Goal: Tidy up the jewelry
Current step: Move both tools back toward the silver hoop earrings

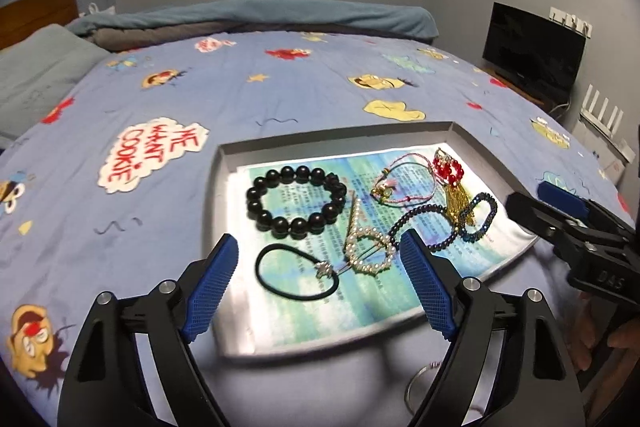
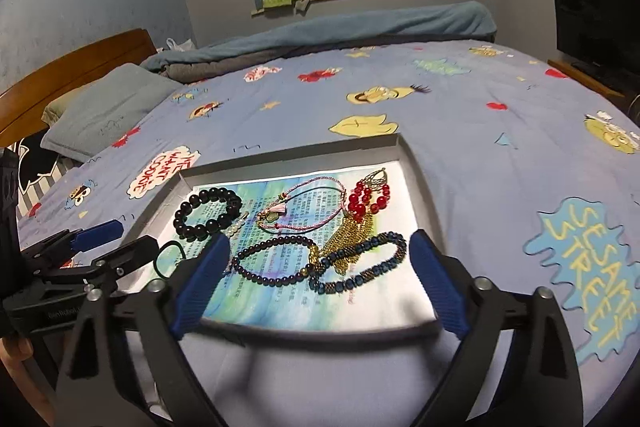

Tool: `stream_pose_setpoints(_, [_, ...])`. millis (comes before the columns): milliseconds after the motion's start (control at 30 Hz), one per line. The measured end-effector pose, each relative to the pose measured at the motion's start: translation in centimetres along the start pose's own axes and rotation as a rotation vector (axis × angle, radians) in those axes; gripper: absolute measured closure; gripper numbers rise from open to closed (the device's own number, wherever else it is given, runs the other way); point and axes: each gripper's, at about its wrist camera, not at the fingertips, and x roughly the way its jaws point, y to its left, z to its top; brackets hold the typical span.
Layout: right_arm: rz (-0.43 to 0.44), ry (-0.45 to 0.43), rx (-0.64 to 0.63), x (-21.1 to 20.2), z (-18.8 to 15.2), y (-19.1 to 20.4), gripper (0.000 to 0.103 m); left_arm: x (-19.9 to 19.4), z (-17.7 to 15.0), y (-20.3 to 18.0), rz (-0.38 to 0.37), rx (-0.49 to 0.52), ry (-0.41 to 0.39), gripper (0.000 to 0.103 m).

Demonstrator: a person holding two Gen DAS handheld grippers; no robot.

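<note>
A shallow grey tray (image 1: 222, 187) lined with a printed paper sheet lies on the bed. On the sheet are a black bead bracelet (image 1: 254, 195), a black hair tie (image 1: 265, 277), a pearl hairpin (image 1: 362, 261), a pink cord bracelet (image 1: 404, 163), a red-bead gold tassel earring (image 1: 450, 171), a dark purple bead bracelet (image 2: 256, 275) and a blue bead bracelet (image 2: 360, 277). My left gripper (image 1: 318, 245) hangs open over the tray's near left part, above the hair tie and pearls. Over the near right part my right gripper (image 2: 320, 241) is open, holding nothing.
The bed's blue cartoon-print cover (image 2: 480, 155) surrounds the tray. A metal key ring (image 1: 416, 383) lies on the cover just in front of the tray. Pillows (image 2: 100, 111) and a folded blanket sit at the far side; a TV (image 1: 532, 47) stands to the right.
</note>
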Motion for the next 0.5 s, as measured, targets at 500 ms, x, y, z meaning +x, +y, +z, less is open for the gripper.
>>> stream_pose_setpoints(500, [-0.006,-0.005,0.004,-6.5,-1.4,0.5,0.006,-7.6,-2.1,2.0,0.036,-0.014,-0.038,0.012])
